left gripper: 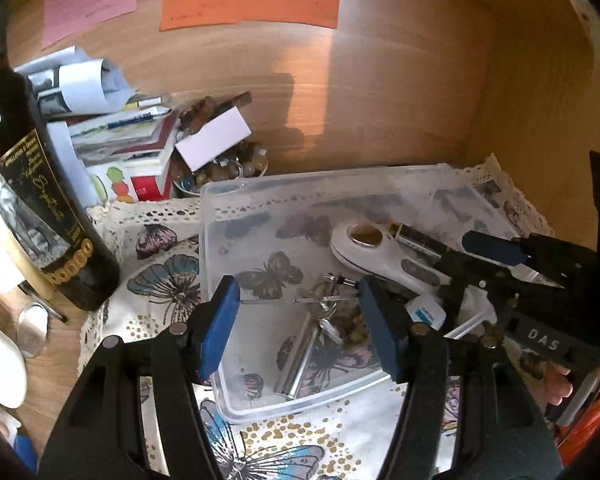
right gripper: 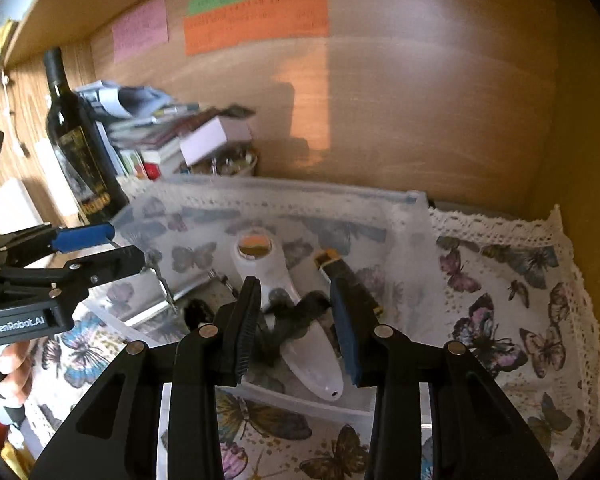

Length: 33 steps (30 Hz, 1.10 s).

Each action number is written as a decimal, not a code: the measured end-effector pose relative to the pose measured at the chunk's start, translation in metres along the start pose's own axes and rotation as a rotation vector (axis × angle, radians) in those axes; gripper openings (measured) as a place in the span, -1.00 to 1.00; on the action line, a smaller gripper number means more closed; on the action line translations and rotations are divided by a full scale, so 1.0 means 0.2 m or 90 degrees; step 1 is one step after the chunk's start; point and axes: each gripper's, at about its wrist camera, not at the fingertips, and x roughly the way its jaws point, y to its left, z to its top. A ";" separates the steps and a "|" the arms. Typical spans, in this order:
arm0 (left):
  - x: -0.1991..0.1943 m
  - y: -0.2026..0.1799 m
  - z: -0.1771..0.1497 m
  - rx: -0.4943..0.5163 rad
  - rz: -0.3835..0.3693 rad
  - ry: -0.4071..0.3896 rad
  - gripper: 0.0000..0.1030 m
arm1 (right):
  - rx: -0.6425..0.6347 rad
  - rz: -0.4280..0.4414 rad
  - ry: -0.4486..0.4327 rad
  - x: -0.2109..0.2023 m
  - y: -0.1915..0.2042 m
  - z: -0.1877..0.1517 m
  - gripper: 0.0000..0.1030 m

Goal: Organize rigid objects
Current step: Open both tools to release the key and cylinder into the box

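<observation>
Both wrist views look steeply down, close, sharing the clear box (left gripper: 220, 216).

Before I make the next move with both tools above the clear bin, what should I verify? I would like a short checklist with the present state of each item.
1. Left tool open and empty: ok.
2. Right tool empty: cannot tell; a black tangled thing sits between its pads.
3. Clear bin flat on the butterfly cloth: ok.
4. White magnifier lying inside the bin: ok.
5. Wine bottle upright, apart from the bin: ok.
</observation>
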 end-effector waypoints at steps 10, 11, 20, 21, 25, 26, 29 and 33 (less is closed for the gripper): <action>-0.06 0.01 0.01 -0.006 -0.009 -0.006 0.23 | -0.006 -0.014 -0.026 -0.09 0.02 0.01 0.07; -0.08 0.01 0.01 -0.007 -0.010 -0.012 0.24 | -0.005 -0.011 -0.033 -0.12 0.02 0.01 0.07; -0.40 -0.05 -0.01 0.012 0.017 -0.124 0.42 | -0.002 0.012 -0.113 -0.40 0.04 0.02 0.12; -0.43 -0.06 -0.01 0.013 0.018 -0.134 0.48 | -0.002 0.012 -0.128 -0.45 0.05 0.02 0.15; -0.61 -0.08 -0.04 0.010 0.020 -0.197 0.78 | -0.003 0.016 -0.178 -0.59 0.07 0.01 0.33; -0.64 -0.09 -0.04 0.011 0.021 -0.206 0.83 | -0.004 0.015 -0.189 -0.63 0.07 0.00 0.35; -0.73 -0.10 -0.07 0.007 0.016 -0.230 0.92 | -0.003 0.005 -0.231 -0.75 0.09 -0.02 0.58; -0.83 -0.12 -0.11 0.011 0.016 -0.256 0.96 | 0.007 -0.004 -0.271 -0.85 0.10 -0.06 0.90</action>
